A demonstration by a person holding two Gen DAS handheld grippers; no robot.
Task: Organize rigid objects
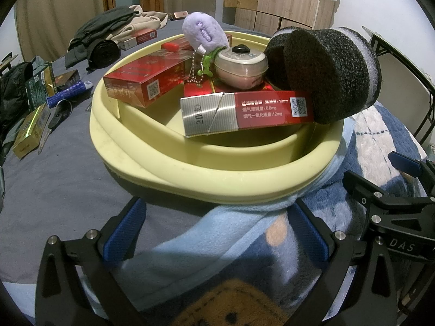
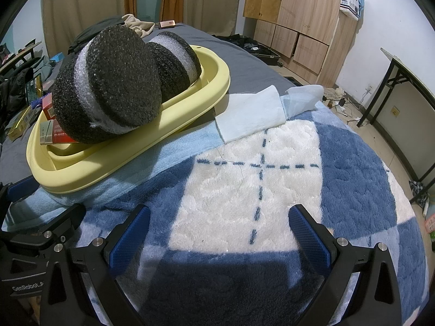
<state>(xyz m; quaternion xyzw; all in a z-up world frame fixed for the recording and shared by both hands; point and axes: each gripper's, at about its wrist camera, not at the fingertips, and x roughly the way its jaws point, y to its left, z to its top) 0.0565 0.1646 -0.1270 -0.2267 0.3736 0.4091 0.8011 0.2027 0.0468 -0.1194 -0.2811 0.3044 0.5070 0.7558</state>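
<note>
Both tongs released, nothing held. Left gripper (image 1: 217, 228): jaws spread wide, hovering low over the blue-and-white fleece blanket (image 2: 272, 149), blue pads (image 1: 123, 233) clear of everything. Straight ahead of it, just past the fingertips, sits the yellow basin (image 1: 190, 168) with its near rim resting on a light-blue blanket fold. Inside the basin, nearest the left gripper: a silver-and-red cigarette box (image 1: 244, 114) lying tilted, right end tucked under a black foam disc (image 1: 326, 73) with a white band round the edge. A second foam disc (image 2: 176, 62) lies behind the first; it shows clearly only from the right wrist. Further in, left of centre: a red carton (image 1: 144, 81) propped on the basin's inner ledge. Behind the cigarette box: a pink-and-white lidded case (image 1: 240, 66) on another red box, and a purple plush keychain (image 1: 204, 34) with ball chain leaning at the back. Off to the left gripper's left, on the grey sheet, well apart from the basin: a gold box (image 1: 28, 130), a green box (image 1: 38, 87), a blue ribbed handle (image 1: 66, 93), and dark clothes piled further back. Right gripper (image 2: 218, 233): jaws wide apart too, over a white blanket square; the basin is ahead and to its left, and a pale cloth (image 2: 250, 114) lies ahead, just right of the basin. The left gripper's body shows at the right wrist view's lower left edge.
</note>
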